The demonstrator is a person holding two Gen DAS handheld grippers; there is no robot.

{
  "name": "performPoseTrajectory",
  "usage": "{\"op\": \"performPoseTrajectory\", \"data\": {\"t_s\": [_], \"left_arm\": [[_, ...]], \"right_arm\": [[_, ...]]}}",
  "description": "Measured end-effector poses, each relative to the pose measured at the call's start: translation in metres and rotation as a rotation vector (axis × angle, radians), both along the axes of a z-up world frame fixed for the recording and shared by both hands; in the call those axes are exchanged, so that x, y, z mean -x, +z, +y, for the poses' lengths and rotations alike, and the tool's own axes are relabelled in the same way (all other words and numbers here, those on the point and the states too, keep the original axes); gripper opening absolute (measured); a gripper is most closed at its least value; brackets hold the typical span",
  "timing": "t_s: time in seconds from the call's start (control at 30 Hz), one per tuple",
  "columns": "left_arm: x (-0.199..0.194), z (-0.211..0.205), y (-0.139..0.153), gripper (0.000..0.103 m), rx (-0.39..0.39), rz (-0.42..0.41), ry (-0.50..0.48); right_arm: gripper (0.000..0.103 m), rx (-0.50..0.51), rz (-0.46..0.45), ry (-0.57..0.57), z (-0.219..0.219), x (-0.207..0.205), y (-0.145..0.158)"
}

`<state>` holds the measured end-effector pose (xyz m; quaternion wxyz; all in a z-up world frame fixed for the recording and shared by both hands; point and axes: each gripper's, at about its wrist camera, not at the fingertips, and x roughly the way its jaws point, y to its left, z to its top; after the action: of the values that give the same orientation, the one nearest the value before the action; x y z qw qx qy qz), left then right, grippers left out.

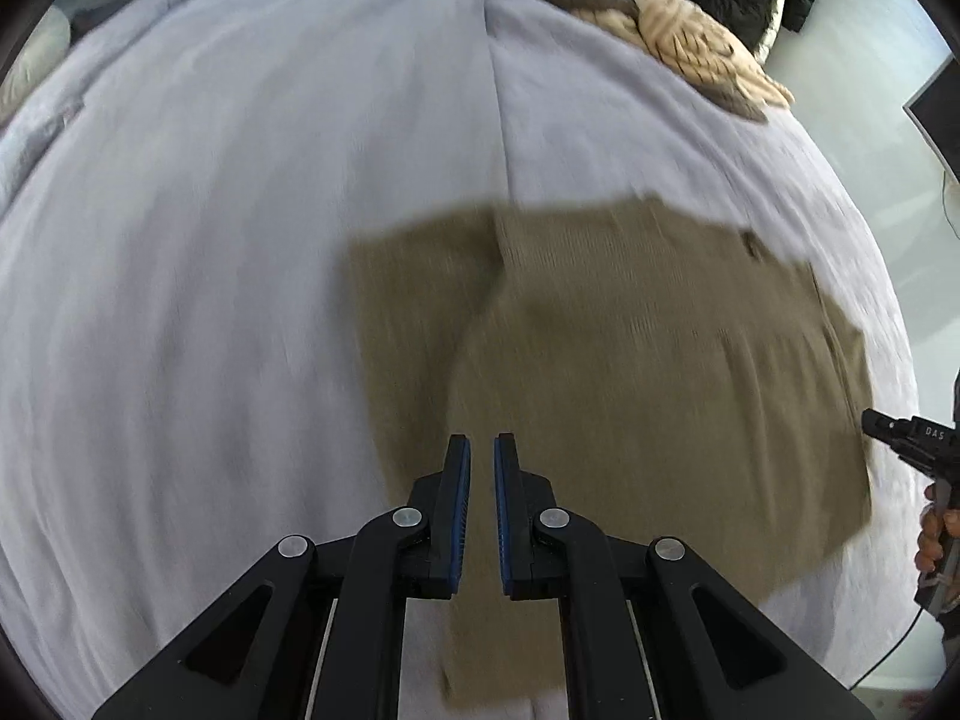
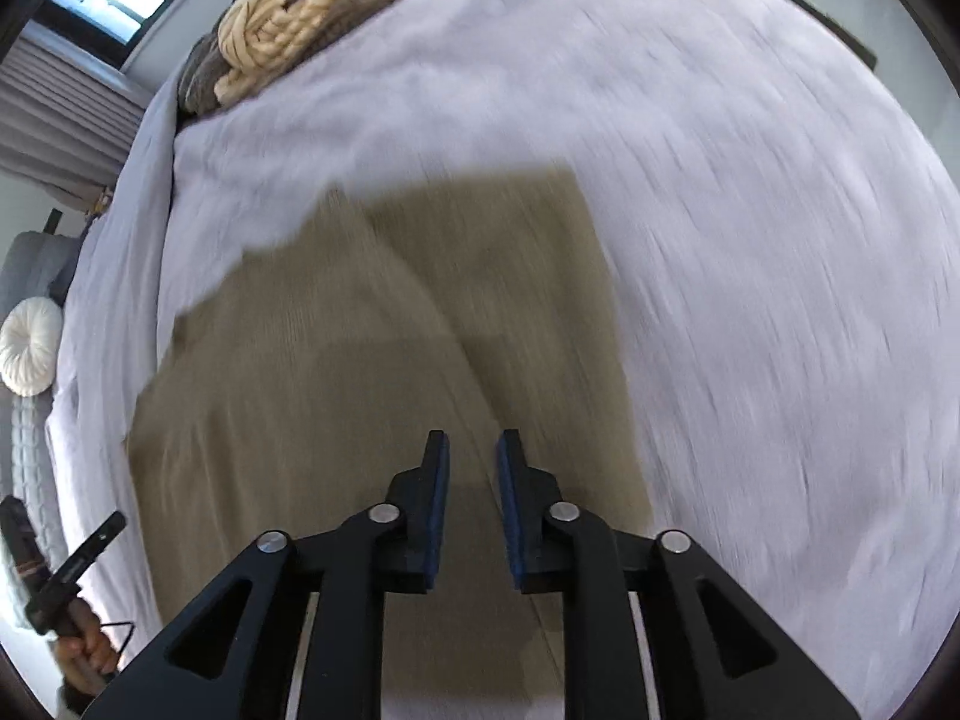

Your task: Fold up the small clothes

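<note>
The left gripper hangs over the near part of the olive garment with fingers nearly together and empty, the garment lying flat on the pale bedcover. Over the same garment the right gripper shows a slightly wider gap, nothing between. The step seems to be reaching for a fresh fold, which calls for pinching the garment's near edge.

White letters "DAS" on the black right gripper at the frame edge.
</note>
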<state>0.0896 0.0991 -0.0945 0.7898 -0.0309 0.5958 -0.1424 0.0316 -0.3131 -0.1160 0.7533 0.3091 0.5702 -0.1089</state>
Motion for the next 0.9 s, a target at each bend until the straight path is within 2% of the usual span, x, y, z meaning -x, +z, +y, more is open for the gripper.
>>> {"op": "performPoseTrajectory", "data": {"t_s": [0.07, 0.17, 0.2, 0.23, 0.27, 0.37, 0.5, 0.57, 0.63, 0.7, 0.8, 0.9], "left_arm": [[0.014, 0.0, -0.008, 0.009, 0.007, 0.037, -0.006], [0.03, 0.0, -0.019, 0.009, -0.005, 0.079, -0.001], [0.034, 0.001, -0.021, 0.009, 0.0, 0.088, 0.002], [0.038, 0.002, -0.022, 0.009, 0.002, 0.093, 0.008], [0.041, 0.002, -0.023, 0.009, 0.0, 0.097, 0.013], [0.048, 0.002, -0.027, 0.009, -0.014, 0.104, 0.005], [0.049, 0.005, -0.039, 0.009, -0.007, 0.131, 0.004], [0.052, 0.011, -0.034, 0.009, 0.002, 0.133, 0.019], [0.054, 0.015, -0.022, 0.009, 0.0, 0.119, 0.027], [0.051, 0.016, -0.009, 0.009, 0.01, 0.087, 0.019], [0.035, 0.013, 0.009, 0.009, 0.012, 0.026, 0.003], [0.01, 0.004, 0.015, 0.009, 0.011, -0.021, 0.014]], "right_arm": [[0.032, 0.005, 0.025, 0.003, 0.003, 0.015, -0.003], [0.032, -0.011, 0.08, 0.014, 0.006, 0.018, -0.015], [0.029, -0.014, 0.087, 0.02, 0.008, 0.02, -0.017], [0.02, -0.012, 0.084, 0.027, 0.011, 0.021, -0.016], [0.006, -0.007, 0.08, 0.043, 0.015, 0.024, -0.013], [0.005, 0.065, 0.065, 0.056, 0.019, 0.033, -0.001], [0.007, 0.061, 0.133, 0.014, 0.007, 0.045, -0.021], [0.01, 0.041, 0.122, -0.023, 0.004, 0.048, -0.019], [0.01, 0.055, 0.1, -0.068, 0.002, 0.052, -0.006], [0.01, 0.128, 0.071, -0.072, 0.004, 0.053, 0.011], [0.01, 0.217, -0.009, -0.016, 0.012, 0.042, 0.036], [0.01, 0.223, -0.024, 0.061, 0.026, 0.019, 0.033]]}}
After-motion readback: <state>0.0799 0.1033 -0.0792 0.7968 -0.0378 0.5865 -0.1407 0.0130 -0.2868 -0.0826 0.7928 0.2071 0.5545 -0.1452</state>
